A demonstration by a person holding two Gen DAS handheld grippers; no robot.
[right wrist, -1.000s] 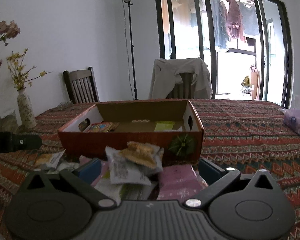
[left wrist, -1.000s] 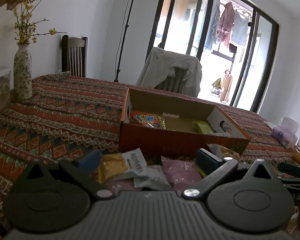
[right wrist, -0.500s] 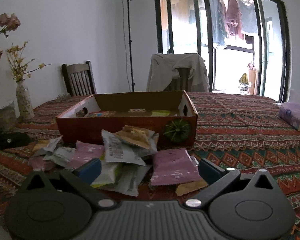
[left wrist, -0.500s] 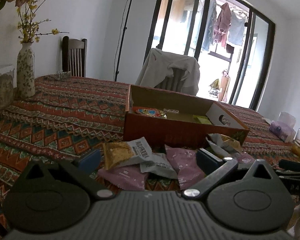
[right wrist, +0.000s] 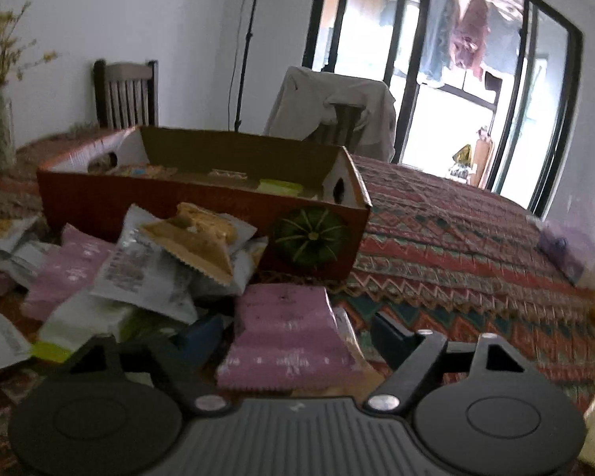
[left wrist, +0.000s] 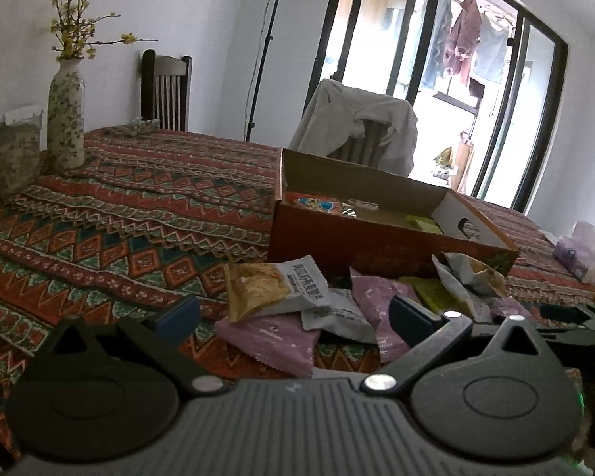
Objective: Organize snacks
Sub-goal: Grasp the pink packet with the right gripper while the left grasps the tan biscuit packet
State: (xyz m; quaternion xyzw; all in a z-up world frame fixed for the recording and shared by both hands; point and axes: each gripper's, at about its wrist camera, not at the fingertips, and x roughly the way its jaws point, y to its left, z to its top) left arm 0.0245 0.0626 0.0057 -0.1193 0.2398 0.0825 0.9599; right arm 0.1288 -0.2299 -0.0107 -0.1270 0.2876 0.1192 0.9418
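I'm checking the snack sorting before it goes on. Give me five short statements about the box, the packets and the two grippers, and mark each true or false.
1. The cardboard box already holds some snacks. True.
2. A pink packet lies between the fingers of the right gripper. True; the jaws are closing on it.
3. The left gripper grips a white packet. False; it is open, holding nothing, with packets on the tablecloth ahead of it.
4. The pile of packets lies inside the box. False; it lies on the tablecloth in front of the box.
5. The box has a lid on. False; its top is open.
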